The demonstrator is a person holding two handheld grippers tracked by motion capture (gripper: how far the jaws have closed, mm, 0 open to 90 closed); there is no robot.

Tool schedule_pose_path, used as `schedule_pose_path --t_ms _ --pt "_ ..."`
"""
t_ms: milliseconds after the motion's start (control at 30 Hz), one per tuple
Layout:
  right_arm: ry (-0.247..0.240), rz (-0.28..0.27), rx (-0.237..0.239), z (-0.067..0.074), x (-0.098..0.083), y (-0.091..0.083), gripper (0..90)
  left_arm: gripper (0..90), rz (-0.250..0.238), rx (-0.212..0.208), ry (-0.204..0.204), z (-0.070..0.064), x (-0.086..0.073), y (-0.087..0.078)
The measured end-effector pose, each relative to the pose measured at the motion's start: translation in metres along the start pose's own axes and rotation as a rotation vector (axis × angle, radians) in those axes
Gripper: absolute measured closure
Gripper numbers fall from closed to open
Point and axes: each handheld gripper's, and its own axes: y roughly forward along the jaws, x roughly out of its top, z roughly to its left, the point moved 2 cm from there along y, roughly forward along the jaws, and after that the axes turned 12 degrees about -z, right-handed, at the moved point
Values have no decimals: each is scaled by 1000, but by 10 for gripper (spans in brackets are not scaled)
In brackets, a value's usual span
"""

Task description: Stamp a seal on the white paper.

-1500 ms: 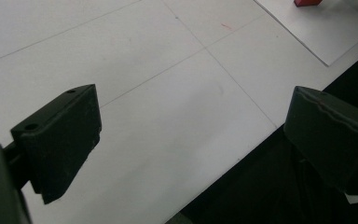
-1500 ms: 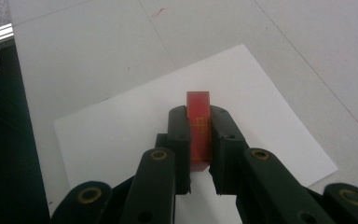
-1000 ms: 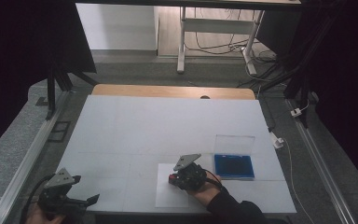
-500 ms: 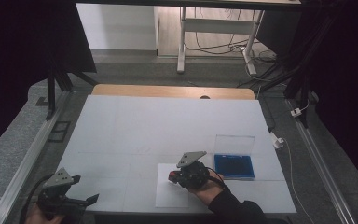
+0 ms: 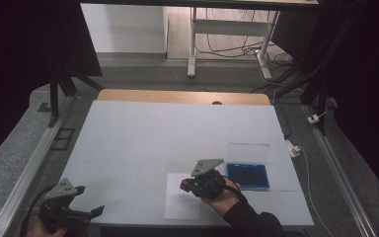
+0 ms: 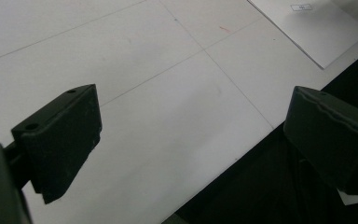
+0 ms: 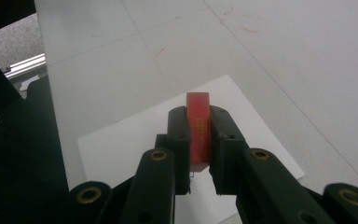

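Observation:
My right gripper [image 5: 184,186] hovers low over a white paper sheet [image 5: 178,208] near the table's front edge. It is shut on a small red block [image 7: 198,122], which stands upright between the pads of the right gripper [image 7: 199,142]. The sheet [image 7: 130,140] lies directly under the block. My left gripper [image 5: 90,213] rests at the front left corner of the table. In the left gripper view the left gripper [image 6: 191,135] is open, nothing between its jaws, over the table's front edge.
A blue case [image 5: 247,176] with a clear lid [image 5: 248,152] raised behind it sits just right of the right hand. The white table top [image 5: 177,133] stretches back to a wooden strip [image 5: 177,96]. Metal rails run along both sides.
The right gripper has drifted slightly to the right, still shut on the red block. The left gripper has stayed where it was.

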Motion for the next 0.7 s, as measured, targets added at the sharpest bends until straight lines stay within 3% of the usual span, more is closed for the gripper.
schedule_pose_path --t_ms 700 --pt "41 -44 -81 -18 0 -29 803 49 3 -6 8 -1 0 0"
